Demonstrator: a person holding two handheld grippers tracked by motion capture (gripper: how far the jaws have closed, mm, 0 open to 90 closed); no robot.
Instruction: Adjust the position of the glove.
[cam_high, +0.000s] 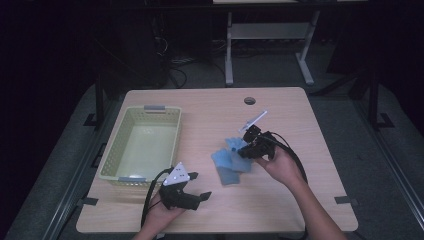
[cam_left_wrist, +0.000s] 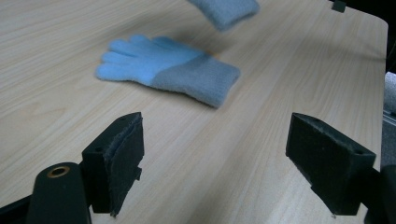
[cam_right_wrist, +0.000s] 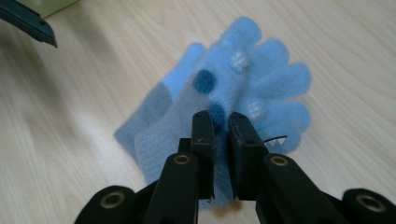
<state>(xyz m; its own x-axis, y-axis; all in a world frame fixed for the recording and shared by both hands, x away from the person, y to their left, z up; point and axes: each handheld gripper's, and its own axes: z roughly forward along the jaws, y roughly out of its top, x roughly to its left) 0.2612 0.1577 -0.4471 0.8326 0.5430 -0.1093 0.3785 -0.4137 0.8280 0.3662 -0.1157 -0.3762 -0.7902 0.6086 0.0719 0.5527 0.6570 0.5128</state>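
Two light blue knitted gloves with grey cuffs are at the table's middle. One glove (cam_high: 226, 172) (cam_left_wrist: 168, 70) lies flat on the wood. My right gripper (cam_high: 246, 150) (cam_right_wrist: 222, 123) is shut on the other glove (cam_high: 234, 145) (cam_right_wrist: 261, 79), which has dark dots on its palm. This glove hangs just above the flat one, and its cuff (cam_left_wrist: 224, 11) dangles in the left gripper view. My left gripper (cam_high: 199, 185) (cam_left_wrist: 215, 163) rests near the front edge, open, with bare wood between its pads. The flat glove lies a short way beyond it.
A pale yellow-green plastic basket (cam_high: 120, 145) with nothing in it stands on the table's left side, just beyond my left gripper. A round cable hole (cam_high: 249, 100) sits near the far edge. The table's front and right edges are close to both hands.
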